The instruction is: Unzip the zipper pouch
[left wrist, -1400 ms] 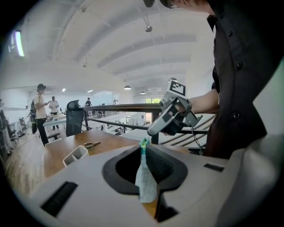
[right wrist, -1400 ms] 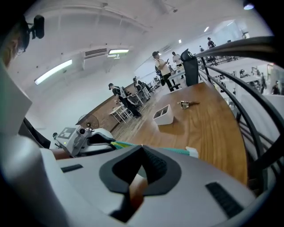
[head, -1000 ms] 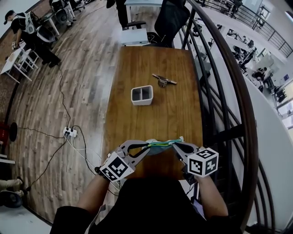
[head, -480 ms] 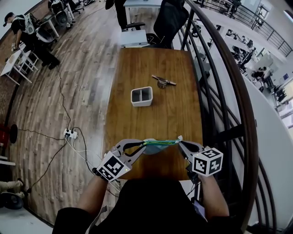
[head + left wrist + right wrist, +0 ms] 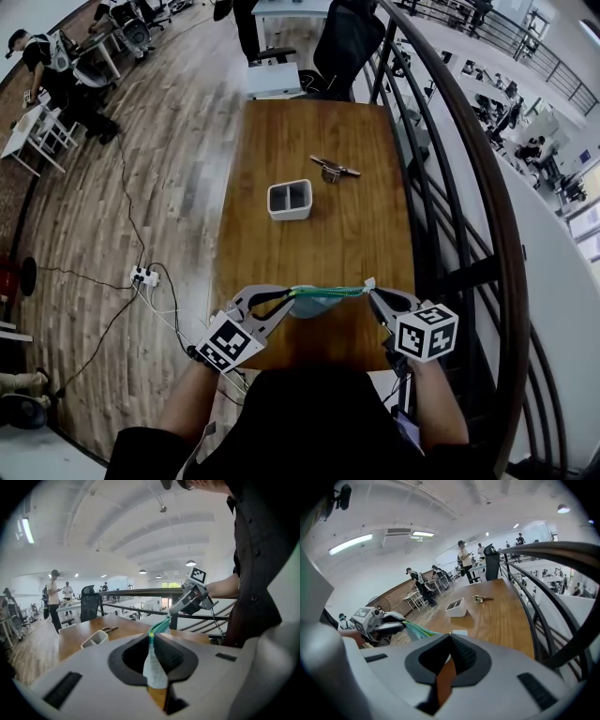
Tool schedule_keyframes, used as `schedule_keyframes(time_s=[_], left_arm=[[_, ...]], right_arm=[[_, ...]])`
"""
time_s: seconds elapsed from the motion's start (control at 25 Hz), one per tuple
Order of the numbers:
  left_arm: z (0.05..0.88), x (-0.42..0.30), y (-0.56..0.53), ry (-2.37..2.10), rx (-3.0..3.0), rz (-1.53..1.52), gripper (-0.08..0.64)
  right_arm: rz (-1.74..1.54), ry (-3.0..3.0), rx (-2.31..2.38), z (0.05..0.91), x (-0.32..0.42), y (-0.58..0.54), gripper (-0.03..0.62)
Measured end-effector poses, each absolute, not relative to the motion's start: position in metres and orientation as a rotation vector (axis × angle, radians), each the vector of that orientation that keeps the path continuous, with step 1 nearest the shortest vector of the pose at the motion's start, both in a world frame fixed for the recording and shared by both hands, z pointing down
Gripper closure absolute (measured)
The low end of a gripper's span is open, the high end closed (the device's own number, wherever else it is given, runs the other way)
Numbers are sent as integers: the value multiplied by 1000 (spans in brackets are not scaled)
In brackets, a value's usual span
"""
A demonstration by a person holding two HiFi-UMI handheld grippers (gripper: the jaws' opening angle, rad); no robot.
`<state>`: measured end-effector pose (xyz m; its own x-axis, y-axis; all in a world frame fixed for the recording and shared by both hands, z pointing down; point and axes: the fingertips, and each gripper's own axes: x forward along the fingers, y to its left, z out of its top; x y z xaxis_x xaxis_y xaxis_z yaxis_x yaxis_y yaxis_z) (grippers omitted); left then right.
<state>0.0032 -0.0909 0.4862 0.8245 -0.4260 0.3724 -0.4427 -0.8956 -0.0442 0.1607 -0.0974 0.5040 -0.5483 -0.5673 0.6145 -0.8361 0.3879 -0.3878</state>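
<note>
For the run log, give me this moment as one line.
pouch held taut over table | left claw shut on pouch | right claw shut on pouch, zip end | zip state unclear

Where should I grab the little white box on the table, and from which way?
Probably pinch one outer wall of the white box from straight above: it stands upright, open top up, with two compartments leaving room for a jaw inside.
</note>
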Motion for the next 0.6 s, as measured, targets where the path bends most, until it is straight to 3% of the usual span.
schedule_keyframes(time_s=[0.6], left_arm=[[489, 9, -121, -770, 2948, 591, 514]], right_arm=[[894, -2284, 1308, 490, 165, -121, 595]])
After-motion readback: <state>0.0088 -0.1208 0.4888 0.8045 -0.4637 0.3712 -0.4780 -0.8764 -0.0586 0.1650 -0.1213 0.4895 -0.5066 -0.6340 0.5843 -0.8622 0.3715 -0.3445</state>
